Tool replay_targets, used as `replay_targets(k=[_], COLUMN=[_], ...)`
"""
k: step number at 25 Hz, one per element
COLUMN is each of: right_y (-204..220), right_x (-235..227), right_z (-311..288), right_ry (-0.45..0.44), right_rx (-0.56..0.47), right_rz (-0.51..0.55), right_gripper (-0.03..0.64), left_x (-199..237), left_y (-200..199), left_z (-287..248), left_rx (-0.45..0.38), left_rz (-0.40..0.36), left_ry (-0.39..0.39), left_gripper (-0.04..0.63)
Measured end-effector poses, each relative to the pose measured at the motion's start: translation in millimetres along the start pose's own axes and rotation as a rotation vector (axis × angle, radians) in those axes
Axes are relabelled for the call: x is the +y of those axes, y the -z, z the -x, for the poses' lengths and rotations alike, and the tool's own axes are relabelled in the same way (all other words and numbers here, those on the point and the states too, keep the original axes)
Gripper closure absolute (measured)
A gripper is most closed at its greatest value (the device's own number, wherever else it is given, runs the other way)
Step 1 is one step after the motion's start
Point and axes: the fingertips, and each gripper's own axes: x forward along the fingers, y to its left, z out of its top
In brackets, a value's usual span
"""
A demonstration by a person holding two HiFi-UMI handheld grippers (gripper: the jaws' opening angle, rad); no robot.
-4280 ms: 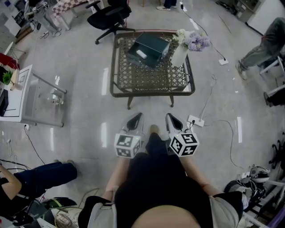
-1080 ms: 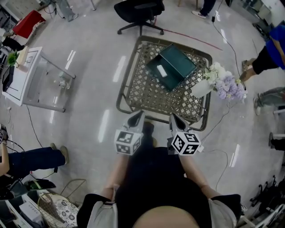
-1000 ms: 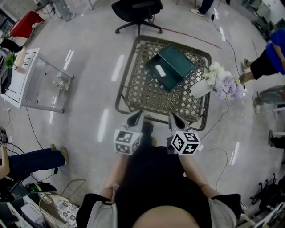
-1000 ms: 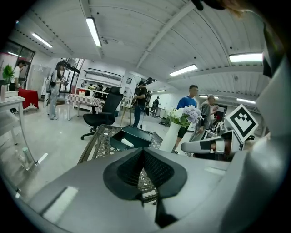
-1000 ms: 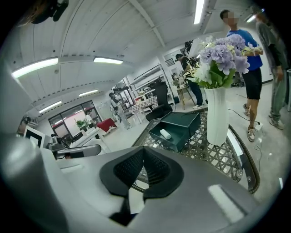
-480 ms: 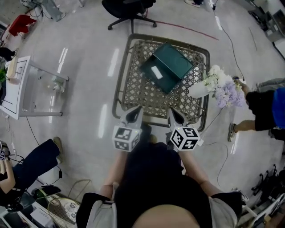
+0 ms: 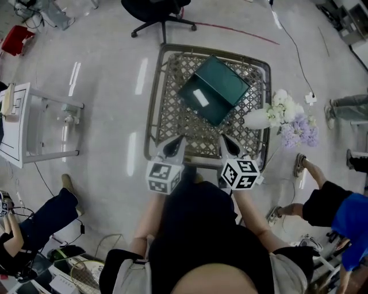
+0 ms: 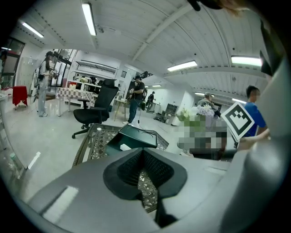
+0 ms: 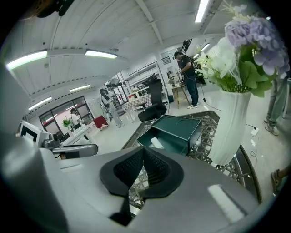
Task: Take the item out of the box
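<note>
A dark green box [image 7: 213, 89] lies askew on the far half of a lattice-topped low table [image 7: 169, 118], with a white piece [image 7: 200, 97] showing on its near part. Both grippers hover side by side over the table's near edge, short of the box. My left gripper [image 7: 175, 142] is shut with nothing in it, and so is my right gripper [image 7: 225, 140]. The left gripper view has the box [image 8: 136, 136] ahead beyond the shut left gripper [image 8: 143, 154]. Past the right gripper [image 9: 144, 154], the right gripper view shows the box [image 9: 176, 131] slightly to the right.
A white vase of white and purple flowers [image 7: 275, 115] stands at the table's right edge, close to the box; it looms at right as the vase [image 9: 232, 125]. A black office chair [image 7: 155, 10] stands beyond the table. A person in blue [image 7: 333, 207] walks at right. A glass side table [image 7: 43, 123] is left.
The table and box have come closer in the head view; both grippers now reach over its near edge. The person in blue has moved down the right side. Both jaws stay shut.
</note>
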Motion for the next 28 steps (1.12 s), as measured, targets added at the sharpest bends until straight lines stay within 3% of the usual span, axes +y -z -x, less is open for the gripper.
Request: replay_targets(k=[18, 28], right_y=[-35.2, -32.6], right_x=[2.5, -8.3], right_z=[-82.1, -107.2], right_ry=[0.002, 0.017], right_rx=[0.077, 0.152], right_rz=[0.121, 0.208], right_gripper=[0.615, 0.615], left_x=[47.5, 65.9], left_y=[-17.3, -20.1], left_z=[-67.8, -95.2], left_rx=[0.047, 0.069], left_rz=[0.001, -0.021], left_ry=[0.072, 0.096], left_gripper=[0.588, 0.588])
